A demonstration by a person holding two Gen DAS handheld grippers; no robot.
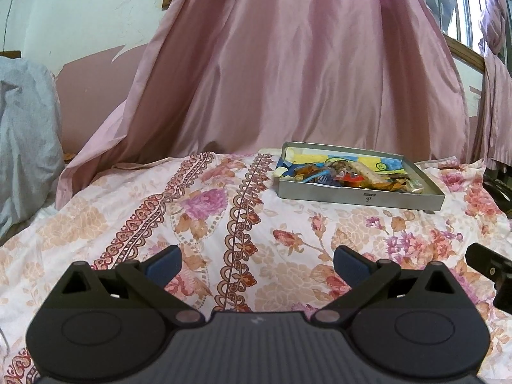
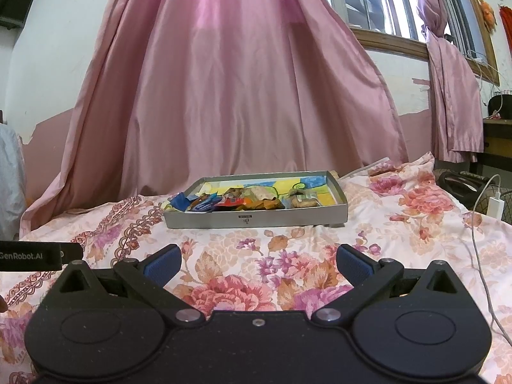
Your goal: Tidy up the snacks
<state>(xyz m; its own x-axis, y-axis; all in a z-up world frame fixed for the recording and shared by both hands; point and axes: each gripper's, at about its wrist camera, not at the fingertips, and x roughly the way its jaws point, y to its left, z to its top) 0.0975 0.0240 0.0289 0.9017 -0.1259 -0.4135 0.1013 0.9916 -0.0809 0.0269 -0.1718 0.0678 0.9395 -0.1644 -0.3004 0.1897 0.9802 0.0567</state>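
Observation:
A shallow grey metal tray (image 1: 358, 197) sits on the flowered bedsheet, ahead and to the right in the left wrist view. It holds a pile of wrapped snacks (image 1: 345, 176) on a yellow and blue lining. In the right wrist view the tray (image 2: 256, 220) is straight ahead, with the snacks (image 2: 243, 203) piled inside. My left gripper (image 1: 257, 264) is open and empty, low over the sheet, well short of the tray. My right gripper (image 2: 258, 262) is open and empty, a short way in front of the tray.
A pink curtain (image 2: 230, 96) hangs right behind the tray. A grey pillow (image 1: 25, 147) lies at the far left. A white charger and cable (image 2: 494, 204) lie at the bed's right edge. A window (image 2: 400, 0) is up at the right. Each gripper's edge shows in the other's view.

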